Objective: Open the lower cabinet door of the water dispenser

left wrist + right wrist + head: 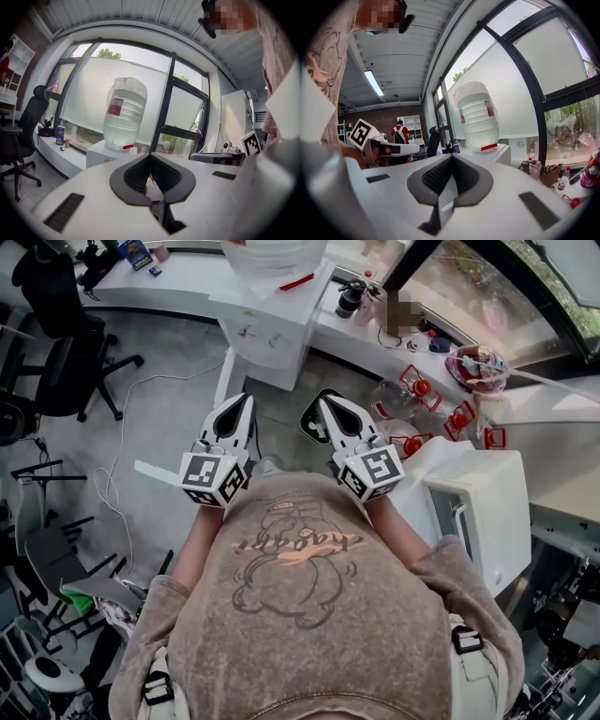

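The water dispenser [275,332] is a white boxy cabinet. A large clear bottle [124,112] with a red label sits neck-down on top of it. The dispenser stands upright on the floor against the curved white tabletop [173,294] under the windows, its long axis vertical and its front facing the person. Its lower door is too foreshortened to make out. The left tongs [246,401] and right tongs [323,401] are both closed and empty, side by side and well short of the dispenser.

Open floor [178,371] before the water dispenser [269,338]; bottles [412,395] crowd right.
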The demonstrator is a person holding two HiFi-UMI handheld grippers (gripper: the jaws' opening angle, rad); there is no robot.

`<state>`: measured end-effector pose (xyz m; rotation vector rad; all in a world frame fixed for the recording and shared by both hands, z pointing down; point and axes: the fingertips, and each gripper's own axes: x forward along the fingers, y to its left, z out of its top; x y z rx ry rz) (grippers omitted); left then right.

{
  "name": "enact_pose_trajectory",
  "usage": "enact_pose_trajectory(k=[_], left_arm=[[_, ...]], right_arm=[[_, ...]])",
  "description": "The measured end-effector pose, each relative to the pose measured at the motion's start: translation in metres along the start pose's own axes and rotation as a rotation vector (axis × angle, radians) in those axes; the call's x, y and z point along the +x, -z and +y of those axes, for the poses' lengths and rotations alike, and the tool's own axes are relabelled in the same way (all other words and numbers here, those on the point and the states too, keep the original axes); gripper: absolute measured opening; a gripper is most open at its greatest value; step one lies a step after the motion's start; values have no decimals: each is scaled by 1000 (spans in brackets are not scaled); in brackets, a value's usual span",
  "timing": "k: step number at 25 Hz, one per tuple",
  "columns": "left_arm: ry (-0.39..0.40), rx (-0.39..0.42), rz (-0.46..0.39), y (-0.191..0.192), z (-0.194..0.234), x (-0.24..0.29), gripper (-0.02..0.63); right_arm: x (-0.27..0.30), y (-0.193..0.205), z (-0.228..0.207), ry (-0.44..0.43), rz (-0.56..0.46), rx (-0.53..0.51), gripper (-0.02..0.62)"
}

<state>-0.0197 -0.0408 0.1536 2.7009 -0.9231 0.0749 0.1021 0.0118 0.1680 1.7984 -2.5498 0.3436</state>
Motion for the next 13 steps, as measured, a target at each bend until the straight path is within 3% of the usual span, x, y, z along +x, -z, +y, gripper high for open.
enact_pose_trajectory(k=[13], left_arm=[[-4,17,11,-3,-3,1,12]], right_arm=[[-1,1,5,-29,6,19,5]])
